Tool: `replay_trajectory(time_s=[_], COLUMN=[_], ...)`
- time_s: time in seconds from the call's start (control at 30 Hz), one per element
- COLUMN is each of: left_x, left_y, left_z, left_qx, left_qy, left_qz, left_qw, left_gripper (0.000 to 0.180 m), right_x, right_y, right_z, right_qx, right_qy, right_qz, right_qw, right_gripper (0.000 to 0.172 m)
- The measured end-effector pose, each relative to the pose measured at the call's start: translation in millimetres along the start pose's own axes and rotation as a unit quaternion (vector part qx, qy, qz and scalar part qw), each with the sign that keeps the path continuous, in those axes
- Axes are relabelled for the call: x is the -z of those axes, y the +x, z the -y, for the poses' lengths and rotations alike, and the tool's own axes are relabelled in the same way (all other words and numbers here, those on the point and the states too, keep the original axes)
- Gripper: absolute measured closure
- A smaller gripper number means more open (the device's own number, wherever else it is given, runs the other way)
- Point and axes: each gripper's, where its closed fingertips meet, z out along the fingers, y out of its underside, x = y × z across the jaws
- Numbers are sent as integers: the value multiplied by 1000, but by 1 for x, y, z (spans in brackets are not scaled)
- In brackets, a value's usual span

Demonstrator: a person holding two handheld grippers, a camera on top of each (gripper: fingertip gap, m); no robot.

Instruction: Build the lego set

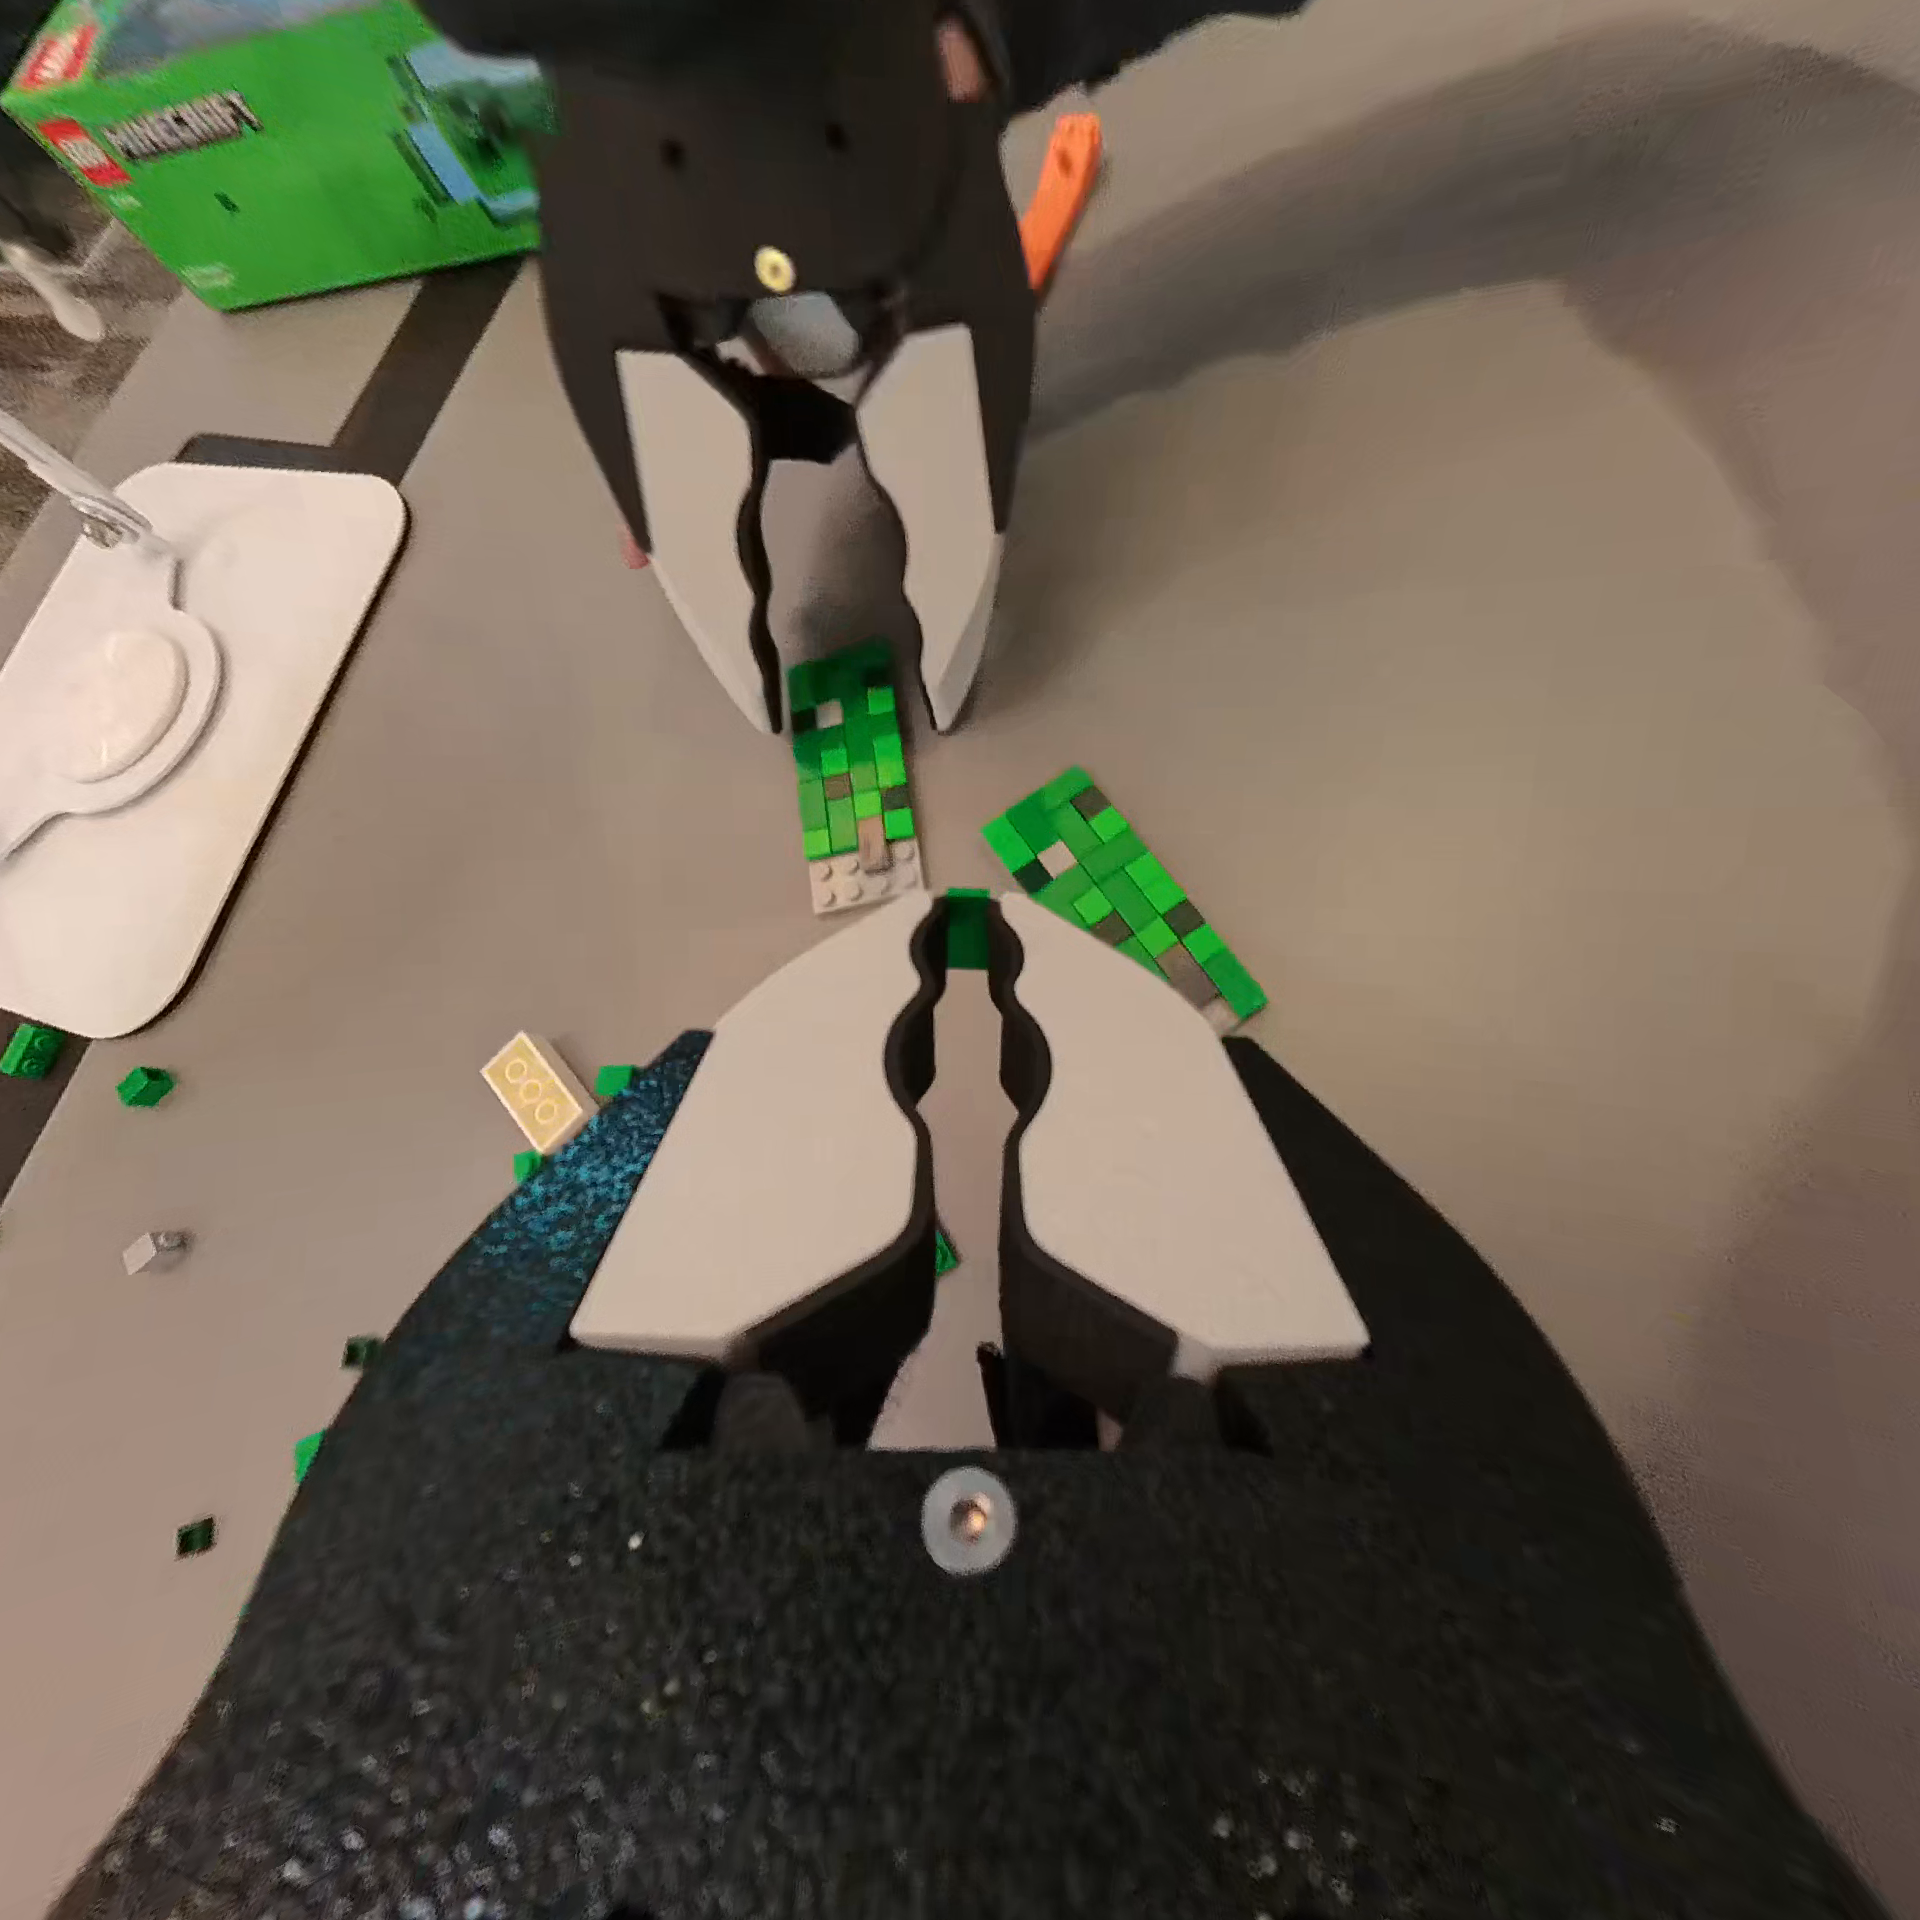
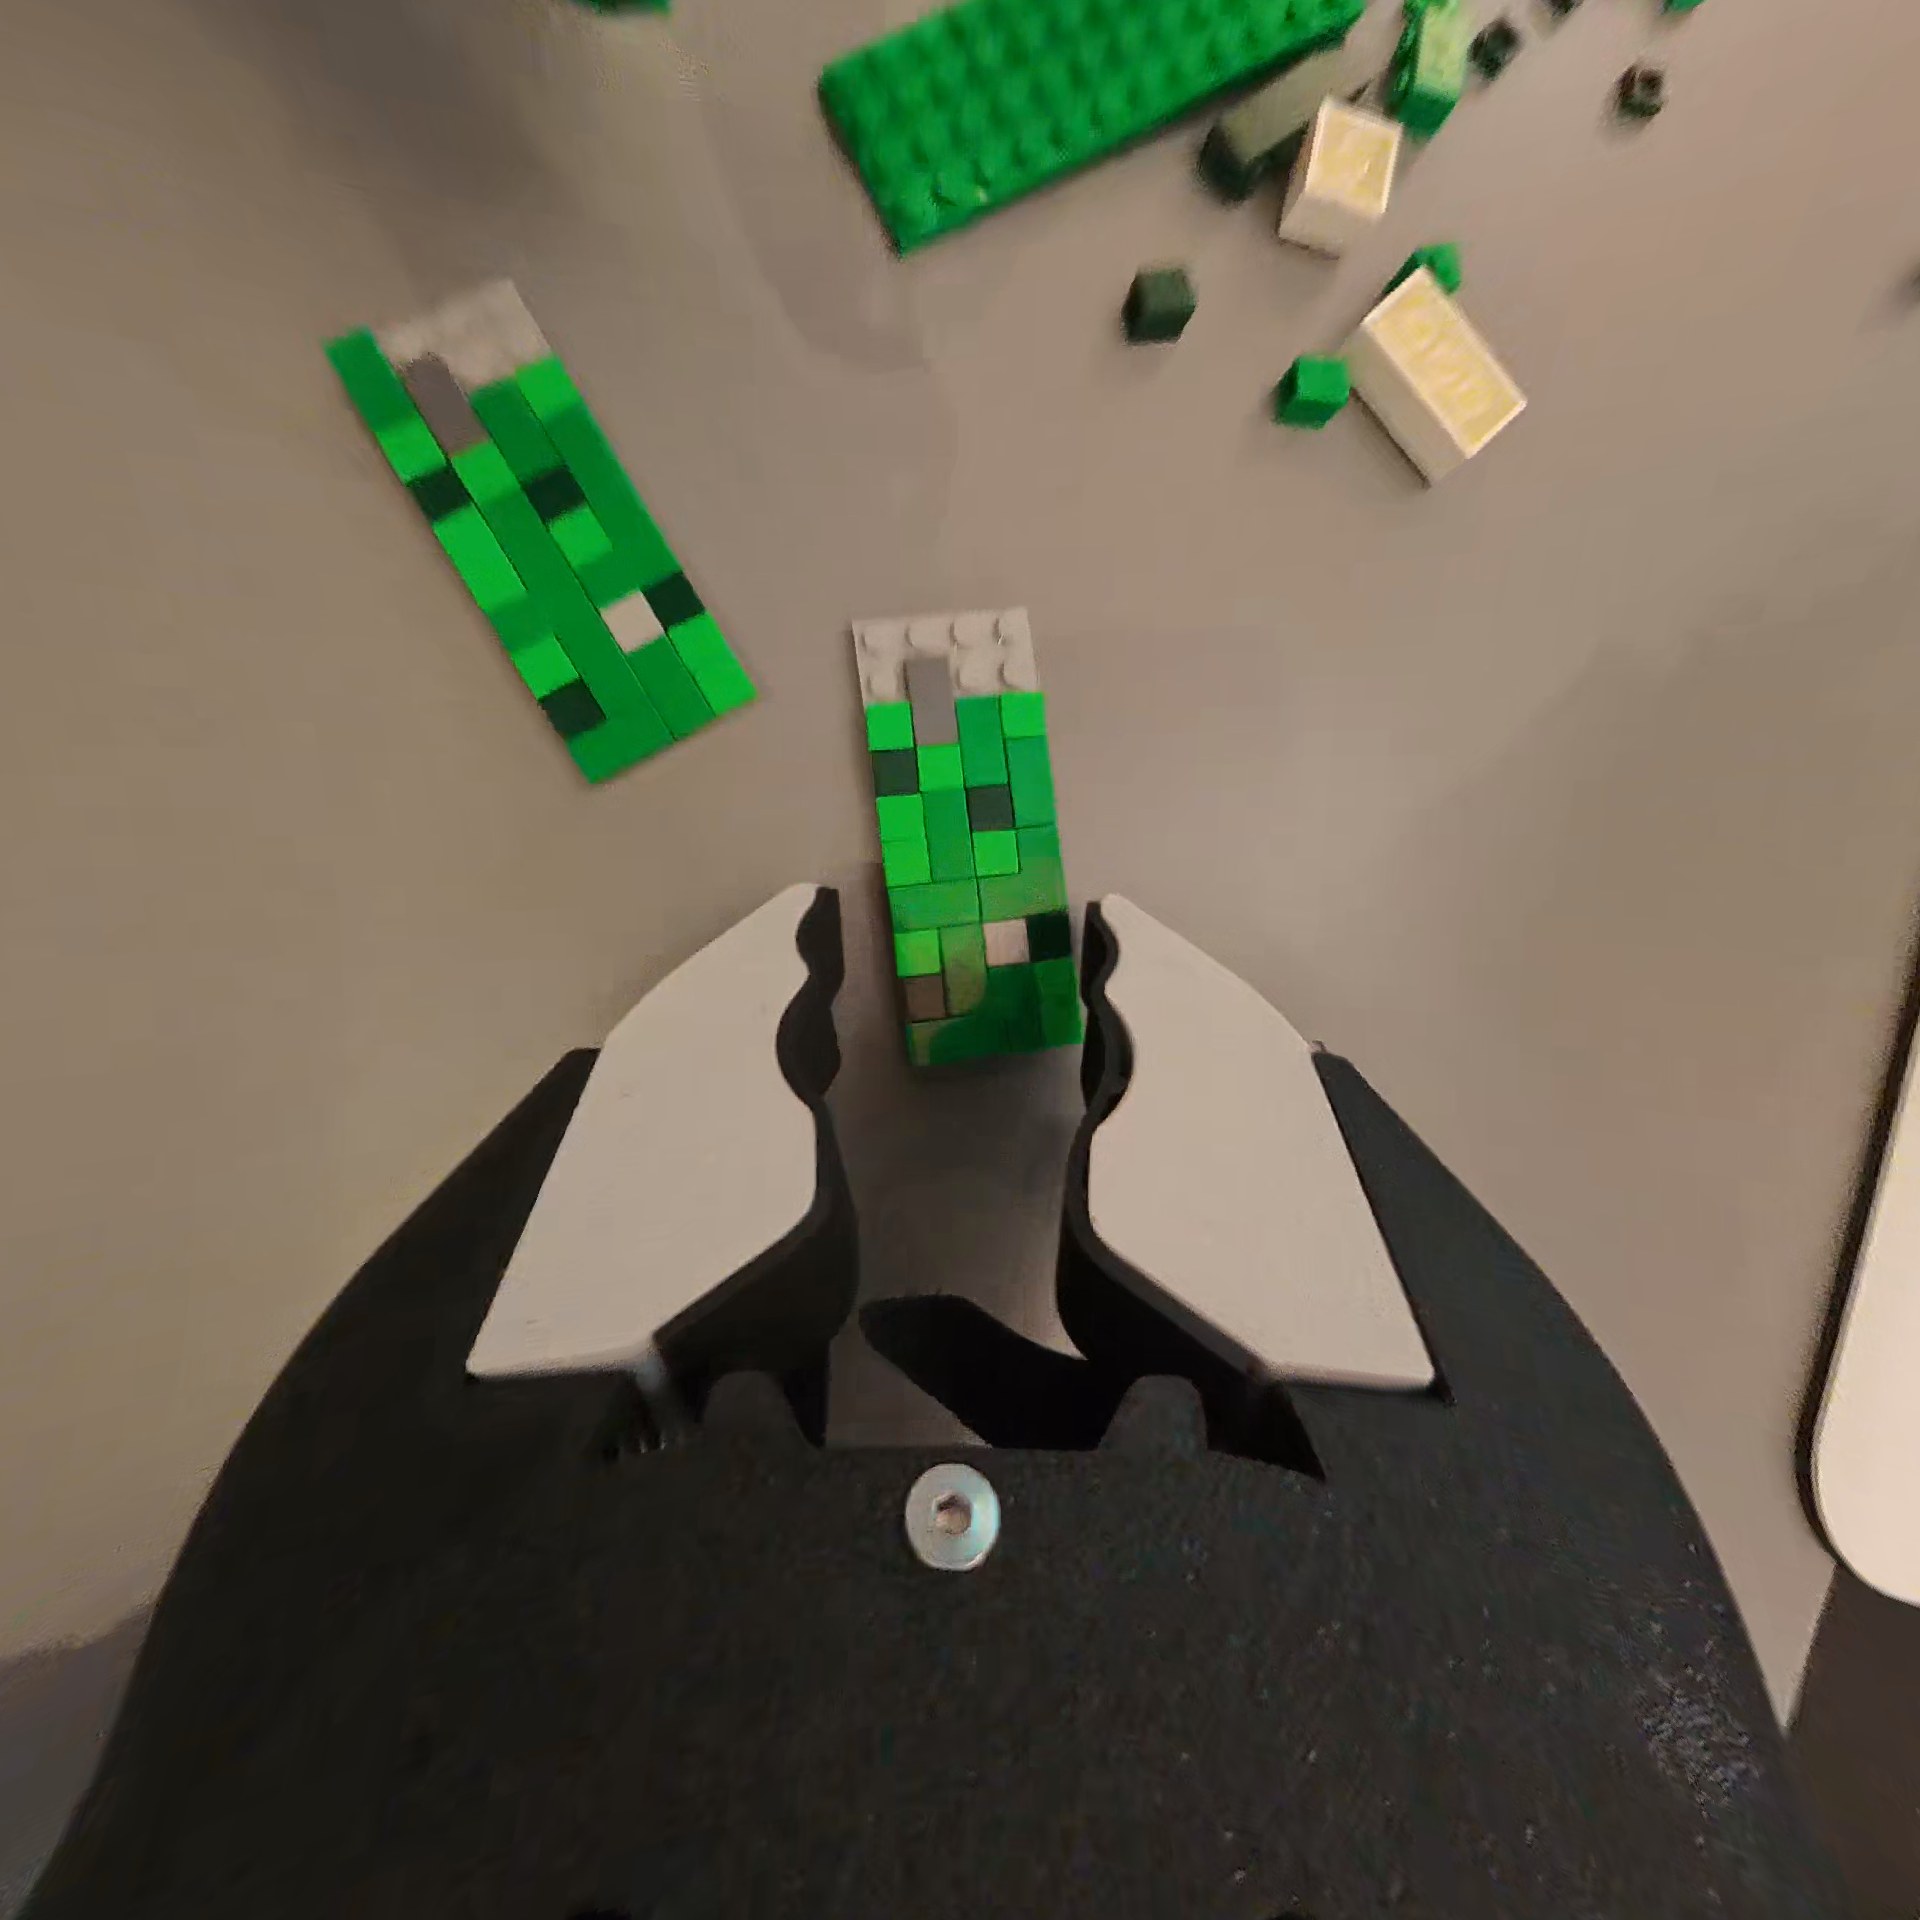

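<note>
My left gripper is shut on a small dark green tile, pinched at the fingertips just above the table. Right ahead of it lies a narrow grey plate covered with green tiles, its bare grey studs nearest to me. My right gripper is open and straddles the far end of that plate. There is a gap between its left pad and the plate, and its right pad is close beside the plate's edge. It also shows in the left wrist view. A second green-tiled plate lies beside my left fingers.
A large green baseplate, cream bricks and small loose green pieces lie on the grey table. A green box, a white stand base and an orange tool stand farther off.
</note>
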Motion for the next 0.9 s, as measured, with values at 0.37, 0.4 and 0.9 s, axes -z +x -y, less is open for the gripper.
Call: replay_trajectory(time_s=[0.37, 0.4, 0.9], left_x=[21, 23, -26], left_y=[19, 21, 35], left_z=[-11, -10, -27], left_qx=[13, 13, -42], left_qy=[-41, -40, -218], left_qz=[41, 42, 4], left_qw=[998, 998, 975], left_gripper=[174, 174, 174], right_x=[7, 9, -4], right_y=[-19, -26, -58], right_z=[19, 25, 32], right_qx=[-26, -29, -73], right_qy=[40, 52, 31], right_qz=[-24, -23, -59], right_qw=[999, 998, 995], right_gripper=[140, 140, 140])
